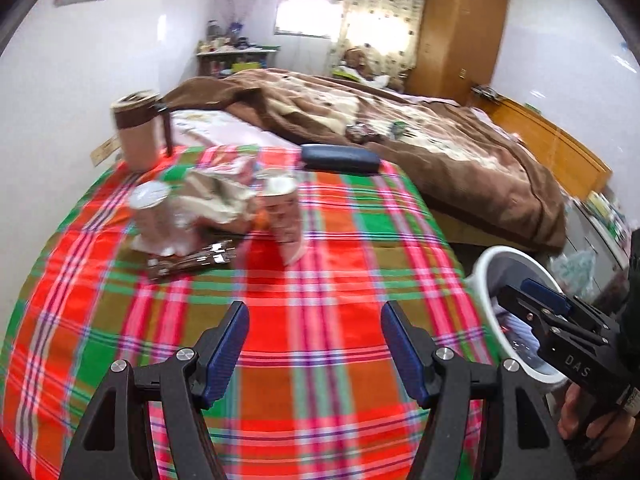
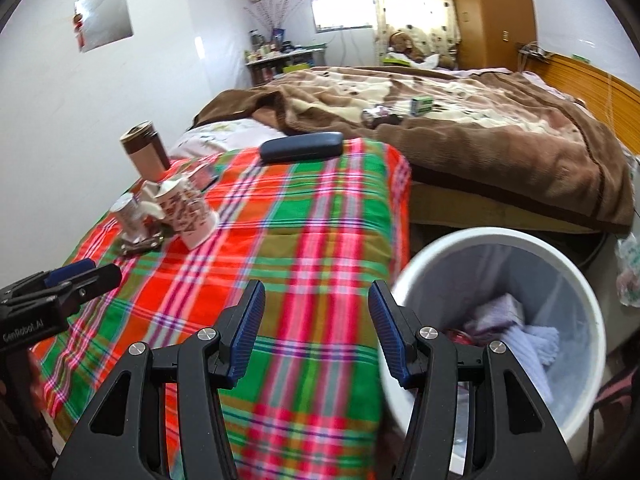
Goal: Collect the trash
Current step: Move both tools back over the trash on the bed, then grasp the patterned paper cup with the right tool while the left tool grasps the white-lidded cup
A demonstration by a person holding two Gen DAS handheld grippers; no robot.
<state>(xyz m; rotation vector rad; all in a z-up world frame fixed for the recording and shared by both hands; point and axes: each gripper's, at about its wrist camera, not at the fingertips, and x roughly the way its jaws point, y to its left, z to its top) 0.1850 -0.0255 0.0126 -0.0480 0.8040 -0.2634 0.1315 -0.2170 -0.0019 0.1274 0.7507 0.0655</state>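
Note:
Trash sits in a cluster on the plaid tablecloth: a patterned paper cup, a clear plastic cup with a white lid, a crumpled wrapper and a shiny flat wrapper. The paper cup and lidded cup also show in the right wrist view. My left gripper is open and empty, well short of the cluster. My right gripper is open and empty at the table's right edge, beside the white bin, which holds crumpled tissue.
A brown travel mug stands at the table's far left and a dark blue case lies at its far edge. A bed with a brown blanket lies beyond. The bin stands on the floor to the right.

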